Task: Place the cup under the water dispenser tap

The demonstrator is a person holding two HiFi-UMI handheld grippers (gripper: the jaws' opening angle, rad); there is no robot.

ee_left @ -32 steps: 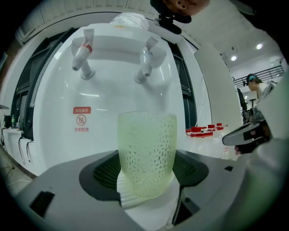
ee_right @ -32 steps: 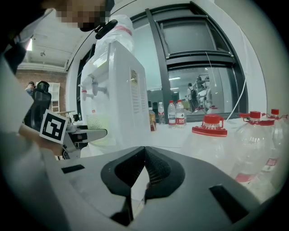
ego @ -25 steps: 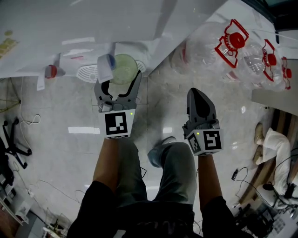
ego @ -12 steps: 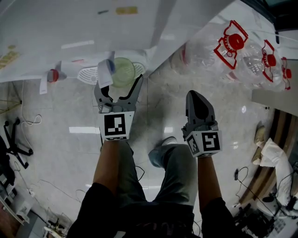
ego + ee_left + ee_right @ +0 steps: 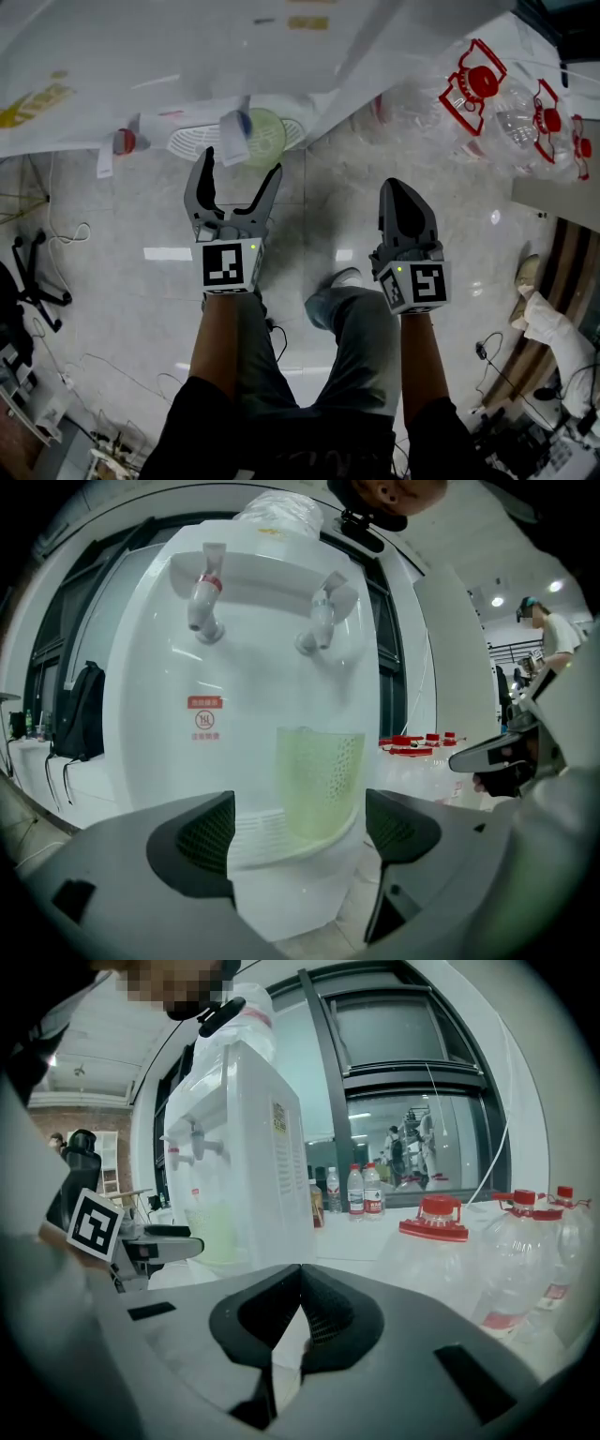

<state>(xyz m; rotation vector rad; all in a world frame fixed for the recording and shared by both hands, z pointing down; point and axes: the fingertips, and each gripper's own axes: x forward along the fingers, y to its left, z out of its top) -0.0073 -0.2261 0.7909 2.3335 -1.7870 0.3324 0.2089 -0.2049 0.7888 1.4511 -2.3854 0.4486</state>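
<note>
A pale green translucent cup [image 5: 263,137] [image 5: 319,782] stands upright on the drip tray [image 5: 255,832] of the white water dispenser [image 5: 251,658], below the blue tap [image 5: 319,622]. The red tap [image 5: 203,600] is to its left. My left gripper [image 5: 241,167] [image 5: 300,829] is a little short of the cup, its jaws opening wide. Its pads touch nothing and the cup is just beyond the fingertips. My right gripper [image 5: 403,202] [image 5: 300,1321] hangs over the floor to the right, shut and empty.
Large clear water bottles with red caps [image 5: 478,84] [image 5: 436,1241] lie on the floor at the right. The person's legs and a shoe [image 5: 333,286] are below the grippers. Cables [image 5: 37,253] run along the floor at the left.
My left gripper has drawn back from the cup toward the person and its jaws have spread wider. The cup stays on the drip tray. The right gripper has kept still.
</note>
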